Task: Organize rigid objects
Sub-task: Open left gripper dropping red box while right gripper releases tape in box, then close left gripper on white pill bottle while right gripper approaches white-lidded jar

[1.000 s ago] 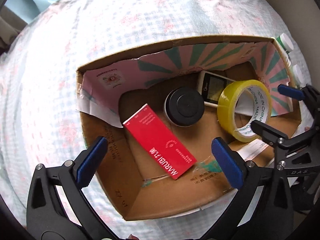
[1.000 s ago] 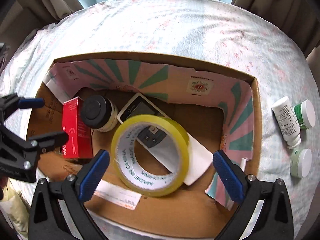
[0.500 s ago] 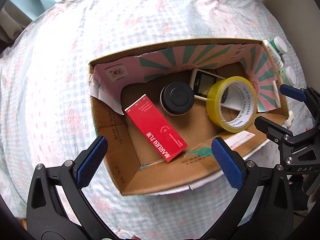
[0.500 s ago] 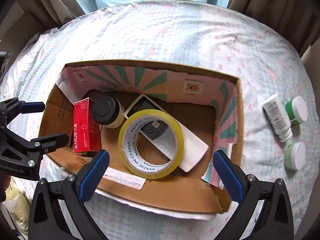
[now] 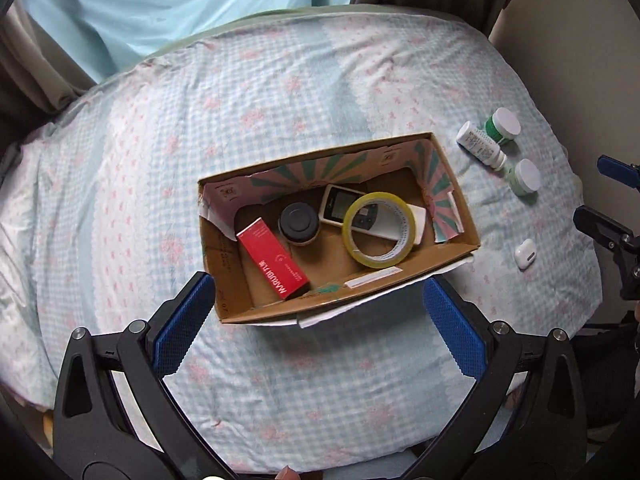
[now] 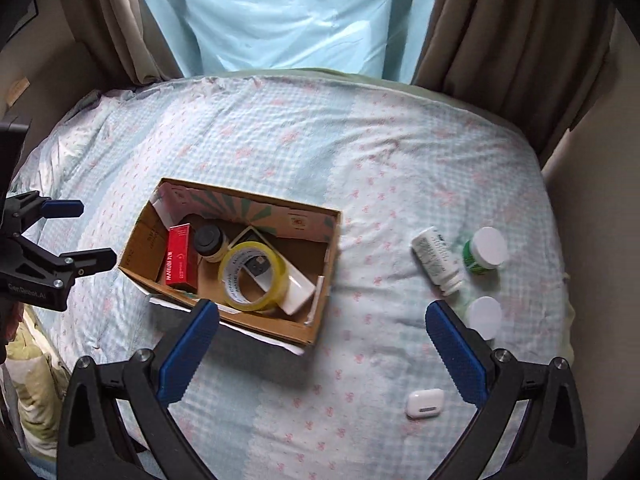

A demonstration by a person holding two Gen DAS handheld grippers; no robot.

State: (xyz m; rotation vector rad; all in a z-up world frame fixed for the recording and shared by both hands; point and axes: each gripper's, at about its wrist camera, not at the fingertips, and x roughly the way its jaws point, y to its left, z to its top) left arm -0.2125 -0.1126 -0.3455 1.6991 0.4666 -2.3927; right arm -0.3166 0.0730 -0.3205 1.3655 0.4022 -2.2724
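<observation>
- Both tools, left tool (image 5: 316,320) and right tool (image 6: 320,344), hang released, holding nothing.
- The box (image 6: 320,326), centre frame on the bed (image 6: 280,140), holds four items.
- Next, I'd guess: the bottles (image 6: 436,260) or earbud case (image 6: 425,403), lower right.

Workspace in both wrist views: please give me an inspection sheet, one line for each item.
Surface: bed with checked floral sheet.
Job's things: cardboard box holds red box, black-lidded jar, tape roll, white remote.
Clutter: white bottle, green jar, second white-lidded jar, earbud case lie outside on the sheet.
Grippers: left gripper and right gripper, jaws open, empty.
Cables: nothing seen.
Surroundings: curtains.
</observation>
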